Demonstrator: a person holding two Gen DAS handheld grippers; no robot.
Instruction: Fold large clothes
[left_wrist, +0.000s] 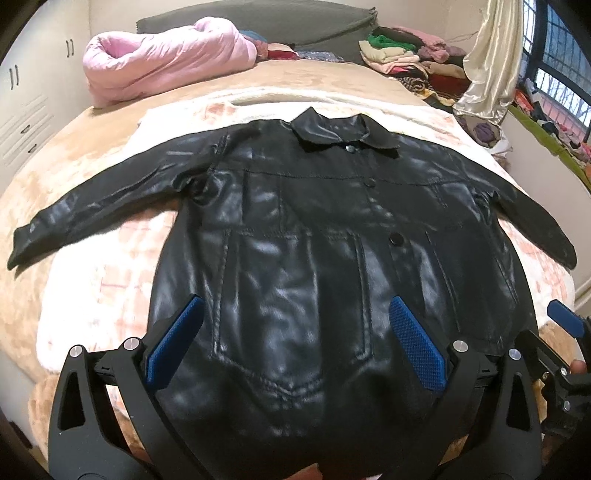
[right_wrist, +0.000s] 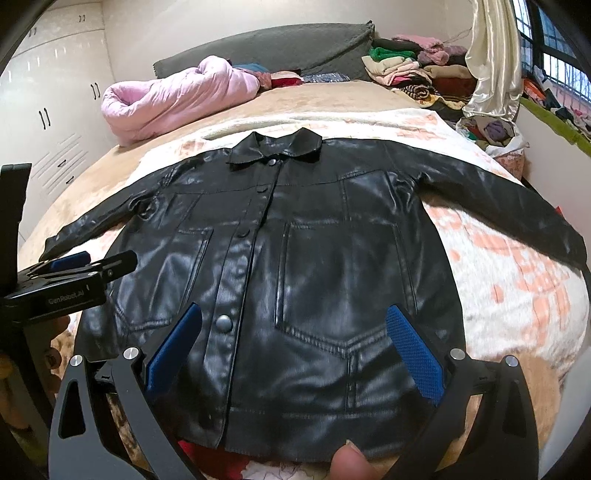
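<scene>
A black leather jacket (left_wrist: 314, 229) lies flat and face up on the bed, buttoned, collar far from me, both sleeves spread out sideways. My left gripper (left_wrist: 295, 314) hovers open over its lower left half, blue pads wide apart with nothing between them. Over the lower right half, near the hem, my right gripper (right_wrist: 295, 325) is also open and holds nothing. In the right wrist view the jacket (right_wrist: 325, 258) fills the middle, and the left gripper's body (right_wrist: 70, 280) shows at the left edge. A fingertip (right_wrist: 349, 463) shows at the bottom.
The jacket rests on a white and pink blanket (left_wrist: 96, 280) over a tan bed cover (left_wrist: 332, 77). A pink quilt (left_wrist: 159, 62) lies at the back left, a pile of folded clothes (left_wrist: 410, 59) at the back right. A wardrobe (right_wrist: 55, 122) stands to the left.
</scene>
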